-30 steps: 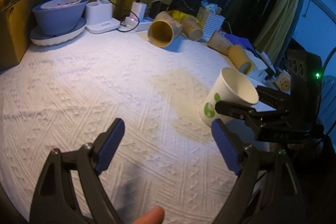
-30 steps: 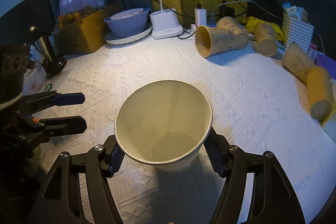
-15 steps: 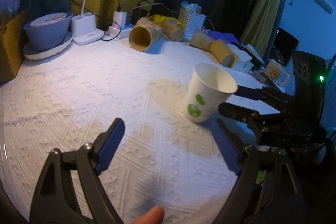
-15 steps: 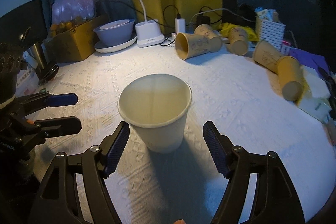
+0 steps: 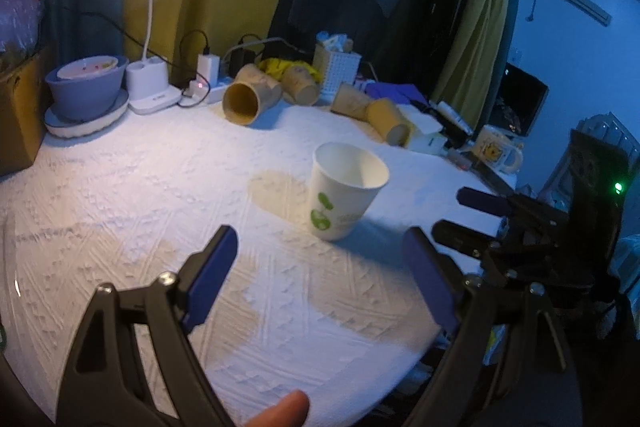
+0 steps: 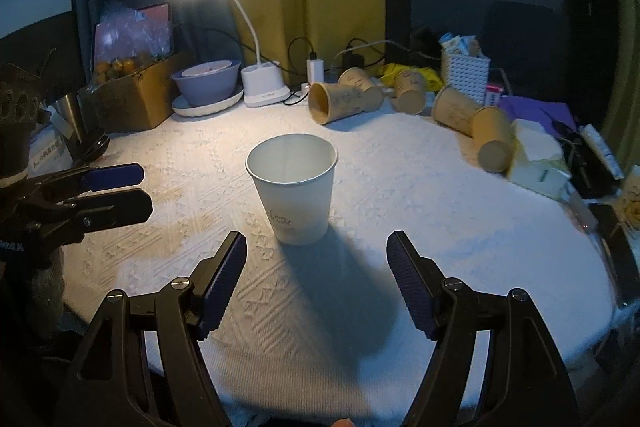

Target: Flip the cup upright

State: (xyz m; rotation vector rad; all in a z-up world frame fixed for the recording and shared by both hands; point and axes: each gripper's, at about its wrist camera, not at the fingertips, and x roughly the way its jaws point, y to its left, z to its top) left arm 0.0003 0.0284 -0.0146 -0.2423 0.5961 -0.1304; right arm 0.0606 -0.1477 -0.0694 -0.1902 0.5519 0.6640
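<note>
The white cup (image 6: 293, 187) stands upright, mouth up, on the tablecloth (image 6: 420, 227), near the middle. Right gripper (image 6: 316, 281) is spread wide w/ nothing in it, just behind; left gripper (image 5: 320, 267) also released. Task looks done, so both stay clear.

The cup (image 6: 294, 187) is standing alone on the cloth (image 6: 400, 187), with bare cloth lying all around it. Behind it, tipped brown cups (image 6: 344, 101), a lamp base (image 6: 264, 85), a bowl (image 6: 208, 83) and a basket (image 6: 466, 71) are crowding the far edge. A box (image 6: 132, 99) is blocking its far left.
</note>
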